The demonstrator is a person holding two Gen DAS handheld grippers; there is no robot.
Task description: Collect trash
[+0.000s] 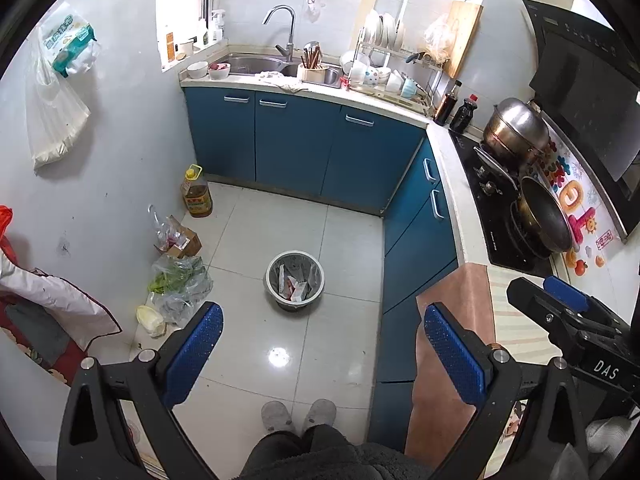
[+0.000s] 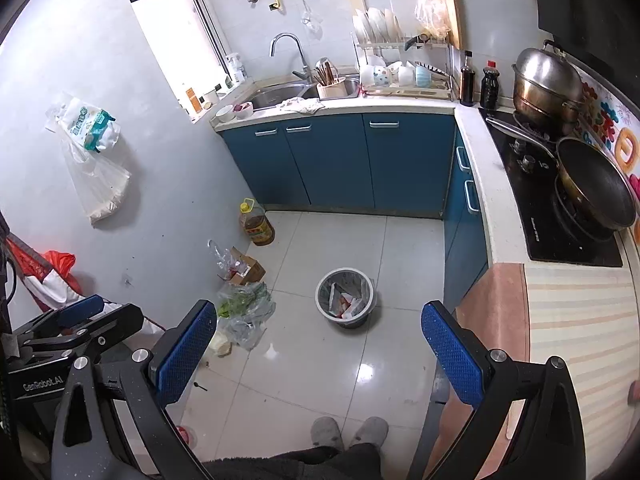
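Note:
A small grey waste bin (image 1: pixel 269 276) (image 2: pixel 320 289) stands on the tiled floor, holding paper and wrapper scraps. Along the left wall lie crumpled plastic bags with greens (image 1: pixel 180 284) (image 2: pixel 244 308), an open cardboard box (image 1: pixel 186 242) (image 2: pixel 248 270) and a pale crumpled lump (image 1: pixel 151 320) (image 2: pixel 222 344). My left gripper (image 1: pixel 324 352) is open and empty, held high above the floor in front of the bin. My right gripper (image 2: pixel 320 352) is also open and empty at about the same height. Each gripper shows at the edge of the other's view.
A yellow oil jug (image 1: pixel 197 194) (image 2: pixel 256 224) stands by the blue cabinets (image 1: pixel 296 148). A cloth-covered surface (image 2: pixel 576 320) and a stove with a wok (image 2: pixel 592 188) are on the right. The person's slippers (image 1: pixel 298 414) are below me. Bags hang on the left wall (image 1: pixel 56 120).

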